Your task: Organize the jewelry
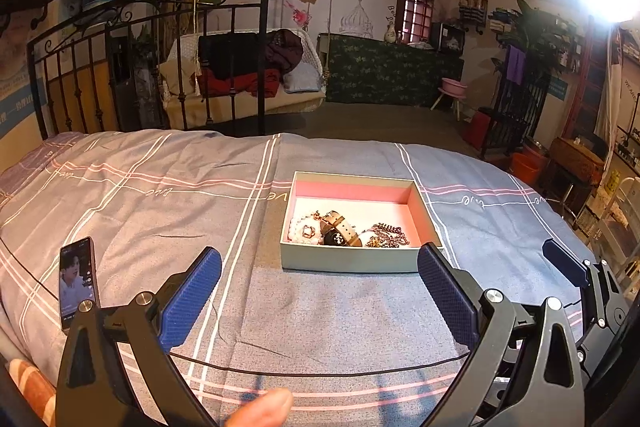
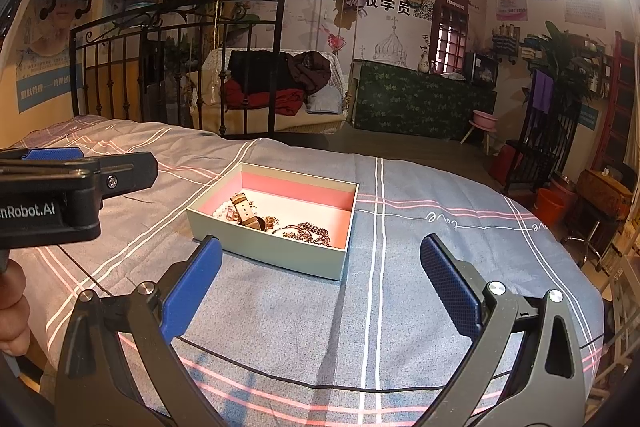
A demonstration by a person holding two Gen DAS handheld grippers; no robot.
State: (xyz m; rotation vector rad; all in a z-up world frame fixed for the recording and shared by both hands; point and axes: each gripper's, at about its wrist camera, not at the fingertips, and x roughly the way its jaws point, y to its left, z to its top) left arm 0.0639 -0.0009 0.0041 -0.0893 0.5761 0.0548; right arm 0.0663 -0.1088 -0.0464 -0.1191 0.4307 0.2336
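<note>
On your left gripper (image 2: 60,195) you can read "nRobot.AI". The red phone-booth mural (image 2: 451,31) says "TELEPHONE". The bedsheet (image 2: 440,267) carries "love" in script near its right edge.

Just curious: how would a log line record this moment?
left claw open | right claw open | jewelry in box

- My left gripper (image 1: 320,283): matt black plastic arms, shiny metal pivot pins, blue pads with a fine knurled texture.
- Box (image 1: 352,261): matt grey card outside, pink matt lining.
- Inside the box: glossy metal chains (image 1: 386,235), pale beads (image 1: 298,229), a brown leather-like strap (image 1: 340,225).
- Under the box: woven cloth bedcover (image 1: 320,311), matt.
- Phone (image 1: 78,281), left of the box: glossy screen.
</note>
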